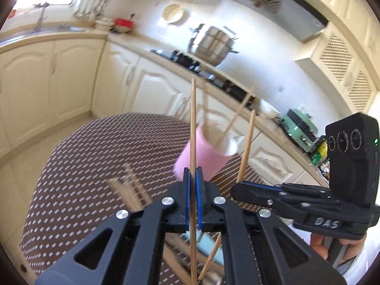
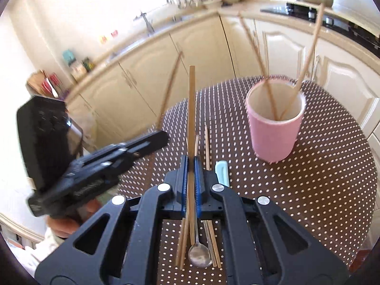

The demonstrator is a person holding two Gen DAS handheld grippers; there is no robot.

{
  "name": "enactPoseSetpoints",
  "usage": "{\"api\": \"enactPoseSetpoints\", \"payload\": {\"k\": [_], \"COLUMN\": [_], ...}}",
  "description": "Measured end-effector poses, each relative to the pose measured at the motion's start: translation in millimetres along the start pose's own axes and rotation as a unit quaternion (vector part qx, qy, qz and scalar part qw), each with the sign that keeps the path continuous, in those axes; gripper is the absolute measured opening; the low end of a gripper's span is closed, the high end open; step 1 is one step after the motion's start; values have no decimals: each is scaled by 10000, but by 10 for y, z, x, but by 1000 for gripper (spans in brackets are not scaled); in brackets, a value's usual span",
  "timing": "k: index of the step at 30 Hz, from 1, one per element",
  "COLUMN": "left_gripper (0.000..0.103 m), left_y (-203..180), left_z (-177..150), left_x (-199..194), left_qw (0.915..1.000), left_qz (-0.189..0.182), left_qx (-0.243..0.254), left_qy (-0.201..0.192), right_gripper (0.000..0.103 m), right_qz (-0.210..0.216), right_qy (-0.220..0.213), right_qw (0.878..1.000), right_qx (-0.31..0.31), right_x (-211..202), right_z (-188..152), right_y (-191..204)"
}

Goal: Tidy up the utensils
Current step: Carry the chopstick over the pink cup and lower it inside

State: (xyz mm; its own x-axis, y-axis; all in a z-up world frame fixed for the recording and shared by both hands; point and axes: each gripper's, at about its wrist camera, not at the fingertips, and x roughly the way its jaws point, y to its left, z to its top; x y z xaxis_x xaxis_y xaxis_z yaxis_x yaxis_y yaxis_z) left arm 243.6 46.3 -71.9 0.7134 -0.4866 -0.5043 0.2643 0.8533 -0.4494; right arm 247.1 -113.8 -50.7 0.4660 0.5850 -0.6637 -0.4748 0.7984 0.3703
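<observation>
My left gripper point(image 1: 192, 173) is shut on a wooden chopstick point(image 1: 193, 123) that stands nearly upright above the table. My right gripper point(image 2: 191, 161) is shut on another chopstick point(image 2: 191, 109), also upright. Each gripper shows in the other's view: the right gripper point(image 1: 236, 190) with its chopstick point(image 1: 247, 142), and the left gripper point(image 2: 162, 137) with its chopstick point(image 2: 171, 87). A pink cup point(image 2: 275, 128) stands ahead and to the right of the right gripper, with two chopsticks point(image 2: 306, 54) leaning in it. Under the right gripper lie a metal spoon point(image 2: 200, 256) and several loose chopsticks point(image 2: 207, 147).
A round table with a brown dotted cloth point(image 2: 308, 201) carries everything. A light-blue utensil handle point(image 2: 222, 173) lies beside the right gripper. Cream kitchen cabinets point(image 2: 280, 47) and a counter with a stove and a big pot point(image 1: 213, 45) curve round behind. A hand point(image 2: 64, 225) holds the left gripper.
</observation>
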Motion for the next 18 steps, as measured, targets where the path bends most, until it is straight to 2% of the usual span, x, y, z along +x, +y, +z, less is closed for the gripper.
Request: {"api": "enactPoseSetpoints", "payload": {"k": [5,9,13,17,18], "left_gripper": [4,4,4,4,4], "left_y": [-318,-521,-646,-753,-796], "left_z": [187,401,605,761,794], "left_x": [86,198,306,418,445], "left_qw": [9987,9955,9900,9833,9798], "left_qz": [-244,-352,-291,-259,-156], "left_qx": [273,525,655,781,889], "left_qy": [-349,-708,-1218,-1625,-1783], "right_gripper": [6,6,6,6,6], "right_qz": [-108,-453,-893,-1114,-1162], "right_qy": [-636,-1203,-1854,-2316,-2418], "right_qw": [9979,9917,9785,9662,9631], "right_qx": [71,25,-110,-199,-216], "right_x": [-389,-598,-830,-934,-949], "right_z": [151,313,465,625,674], "right_y": [-167,-172,-196,-230,-246]}}
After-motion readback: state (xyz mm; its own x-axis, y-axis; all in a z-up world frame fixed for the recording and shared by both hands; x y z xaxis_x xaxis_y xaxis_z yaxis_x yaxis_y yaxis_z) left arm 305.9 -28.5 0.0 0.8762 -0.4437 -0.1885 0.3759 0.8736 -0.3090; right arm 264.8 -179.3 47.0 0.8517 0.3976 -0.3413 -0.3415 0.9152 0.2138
